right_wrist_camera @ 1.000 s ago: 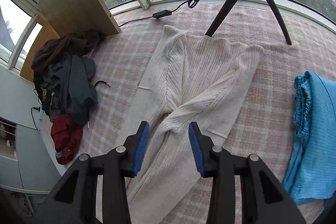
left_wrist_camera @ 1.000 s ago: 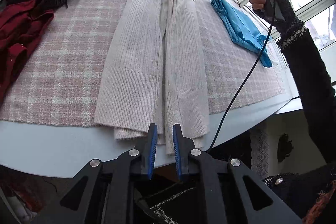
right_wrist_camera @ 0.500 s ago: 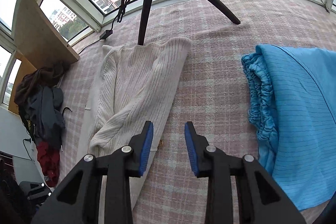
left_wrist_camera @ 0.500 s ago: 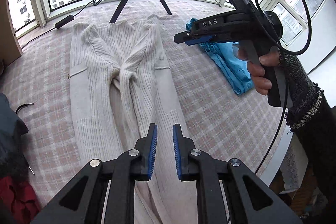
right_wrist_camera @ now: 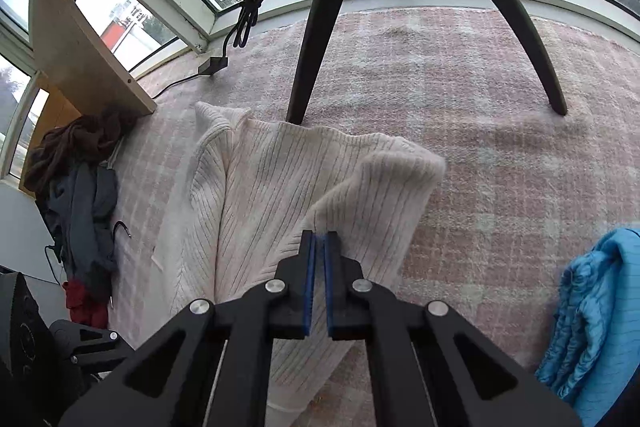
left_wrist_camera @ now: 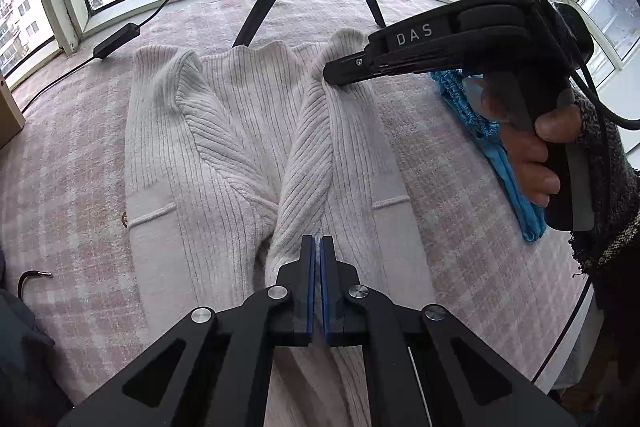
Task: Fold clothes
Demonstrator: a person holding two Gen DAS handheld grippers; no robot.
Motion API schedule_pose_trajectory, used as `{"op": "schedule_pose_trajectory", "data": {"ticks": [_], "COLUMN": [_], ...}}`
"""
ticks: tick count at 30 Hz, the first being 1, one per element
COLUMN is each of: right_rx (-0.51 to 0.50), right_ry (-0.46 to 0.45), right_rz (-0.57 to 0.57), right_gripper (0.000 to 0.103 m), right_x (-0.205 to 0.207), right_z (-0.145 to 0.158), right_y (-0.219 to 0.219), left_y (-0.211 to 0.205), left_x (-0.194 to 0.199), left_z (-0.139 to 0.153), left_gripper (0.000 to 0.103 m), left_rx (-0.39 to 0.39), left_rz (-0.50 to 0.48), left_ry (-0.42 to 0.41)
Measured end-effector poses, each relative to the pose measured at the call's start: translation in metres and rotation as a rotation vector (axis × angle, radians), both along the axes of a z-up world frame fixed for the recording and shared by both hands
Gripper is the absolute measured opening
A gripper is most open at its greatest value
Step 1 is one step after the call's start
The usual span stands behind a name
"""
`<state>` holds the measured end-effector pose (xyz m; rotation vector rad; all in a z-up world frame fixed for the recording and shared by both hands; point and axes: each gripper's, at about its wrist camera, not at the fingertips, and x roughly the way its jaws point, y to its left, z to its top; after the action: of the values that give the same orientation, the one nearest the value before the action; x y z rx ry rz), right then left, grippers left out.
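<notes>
Cream ribbed sweater lay flat on pink plaid cloth, both sleeves folded inward over body, crossing toward 6 o'clock in left wrist view. Left gripper pinched nearly shut at cuff end of right-hand sleeve; knit looked caught between pads, but gap too thin to confirm. Right gripper likewise narrowed to a sliver on sleeve fold near shoulder, at approx 2 o'clock from left gripper; same doubt re actual hold. Blue garment sat folded at 3 o'clock, well apart. Tripod legs stood at 12 o'clock, one foot touching or just behind collar edge.

Risks, judged only: thick loose knit could slip from a shallow pinch if lifted, dropping sleeve and undoing the fold. Uneven pull btwn both grippers could skew sleeve off body. Dragging toward 12 could snag on tripod leg. Plaid cloth could bunch if pads caught it too.
</notes>
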<state>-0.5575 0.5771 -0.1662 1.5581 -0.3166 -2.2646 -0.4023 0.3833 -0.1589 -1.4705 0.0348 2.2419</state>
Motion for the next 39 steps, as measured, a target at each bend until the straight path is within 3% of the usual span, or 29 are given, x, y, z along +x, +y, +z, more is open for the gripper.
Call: {"op": "schedule_pose_trajectory", "data": {"ticks": [3,7,11,15,19,22,25,27,28,29,32,37,39], "right_rx": [-0.039,-0.045,-0.034,-0.082,-0.037,-0.019,-0.008,-0.006,-0.006,-0.011,0.011,0.029,0.032], "right_ry": [0.031,0.038,0.004,-0.02,0.003,0.032,-0.071,-0.044,-0.029,-0.006,0.028,-0.016,-0.023], "right_rz": [-0.017,-0.015,-0.018,-0.035,-0.071,-0.136,-0.124,-0.139,-0.148,-0.169,-0.232,-0.262,-0.259], "right_gripper": [0.004,0.004,0.004,0.006,0.008,0.008,0.007,0.006,0.008,0.015,0.035,0.035,0.035], "right_x": [0.012,0.026,0.029,0.023,0.02,0.013,-0.005,0.001,0.004,0.011,0.022,0.014,0.011], "right_z": [0.014,0.016,-0.006,-0.012,0.002,0.011,-0.012,-0.002,0.003,0.009,0.016,-0.002,-0.008], "right_y": [0.013,0.014,-0.004,-0.02,-0.018,-0.006,-0.011,-0.008,-0.006,0.001,0.019,0.03,0.029], "left_y": [-0.031,-0.075,-0.093,-0.074,-0.057,-0.041,-0.038,-0.04,-0.036,-0.029,-0.005,0.025,0.026], "left_x": [0.01,-0.016,-0.062,-0.103,-0.148,-0.172,-0.162,-0.142,-0.133,-0.124,-0.107,-0.116,-0.115], "left_z": [0.032,0.04,0.024,0.007,-0.011,-0.037,-0.031,-0.015,-0.011,-0.009,-0.01,-0.037,-0.037], "left_gripper": [0.019,0.02,0.019,0.019,0.019,0.019,0.018,0.019,0.024,0.029,0.033,0.033,0.03], "left_rx": [-0.003,-0.07,-0.046,-0.056,-0.014,-0.056,-0.058,0.023,0.039,0.045,0.04,-0.001,0.006], "left_rz": [0.015,0.074,0.094,0.005,-0.047,-0.09,-0.115,-0.141,-0.174,-0.214,-0.306,-0.305,-0.286], "left_ry": [0.068,0.091,0.067,0.082,0.082,0.031,0.068,0.063,0.052,0.041,-0.009,-0.103,-0.101]}}
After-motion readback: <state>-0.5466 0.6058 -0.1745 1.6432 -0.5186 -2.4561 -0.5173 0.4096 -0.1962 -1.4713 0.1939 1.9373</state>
